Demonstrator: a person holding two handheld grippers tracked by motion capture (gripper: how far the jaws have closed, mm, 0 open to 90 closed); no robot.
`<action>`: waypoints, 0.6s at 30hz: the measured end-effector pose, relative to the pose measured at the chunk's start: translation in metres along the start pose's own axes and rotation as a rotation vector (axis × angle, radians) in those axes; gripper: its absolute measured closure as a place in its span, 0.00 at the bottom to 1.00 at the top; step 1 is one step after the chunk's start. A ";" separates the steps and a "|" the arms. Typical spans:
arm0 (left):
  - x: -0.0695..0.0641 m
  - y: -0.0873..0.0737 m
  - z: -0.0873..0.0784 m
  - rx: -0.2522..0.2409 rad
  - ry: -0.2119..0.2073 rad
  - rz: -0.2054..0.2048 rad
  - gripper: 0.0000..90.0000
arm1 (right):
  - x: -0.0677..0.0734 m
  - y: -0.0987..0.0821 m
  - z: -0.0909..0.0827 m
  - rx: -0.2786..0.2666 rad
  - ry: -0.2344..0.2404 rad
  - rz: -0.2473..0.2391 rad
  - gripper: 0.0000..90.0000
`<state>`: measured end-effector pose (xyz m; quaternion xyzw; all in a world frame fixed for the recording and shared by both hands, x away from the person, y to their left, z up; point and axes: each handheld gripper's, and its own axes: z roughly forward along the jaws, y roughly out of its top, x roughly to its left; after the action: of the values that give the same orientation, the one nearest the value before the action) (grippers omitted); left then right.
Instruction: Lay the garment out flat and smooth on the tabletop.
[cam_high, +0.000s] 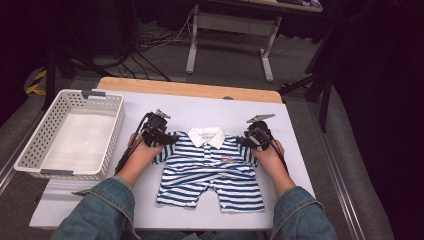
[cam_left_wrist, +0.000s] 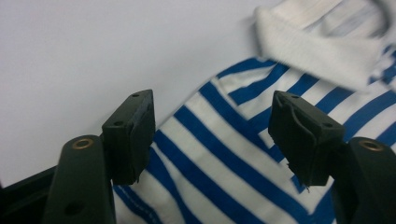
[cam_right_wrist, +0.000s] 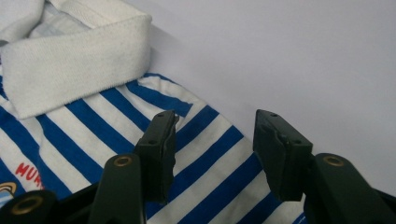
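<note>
Romper (cam_high: 210, 167) is lying flat on the counter (cam_high: 280, 115). Left tongs (cam_high: 161, 136) and right tongs (cam_high: 250, 140) are hovering spread over its shoulders, pinching nothing. Grabbing too shallow, I'm guessing fabric's slipping out.

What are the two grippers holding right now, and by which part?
Nothing is held. The left gripper and right gripper stand open over the striped romper's shoulders, fingers not pressing the cloth.

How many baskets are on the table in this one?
1. A white slatted basket sits at the table's left edge, left of the striped romper. The high view shows no other.
</note>
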<state>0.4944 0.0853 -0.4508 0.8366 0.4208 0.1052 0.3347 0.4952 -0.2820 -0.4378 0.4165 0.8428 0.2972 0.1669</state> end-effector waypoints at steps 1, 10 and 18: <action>0.000 0.000 0.001 0.018 0.007 0.000 0.39 | -0.001 0.000 0.000 0.004 0.005 0.002 0.56; -0.009 0.000 -0.001 0.050 0.035 0.070 0.80 | 0.006 0.000 0.002 0.034 0.018 -0.034 0.75; -0.013 0.001 -0.003 0.056 0.030 0.056 0.96 | 0.016 0.001 -0.002 0.038 0.000 -0.100 0.99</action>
<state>0.4852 0.0759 -0.4461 0.8554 0.4049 0.1151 0.3018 0.4853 -0.2692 -0.4364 0.3771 0.8681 0.2722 0.1736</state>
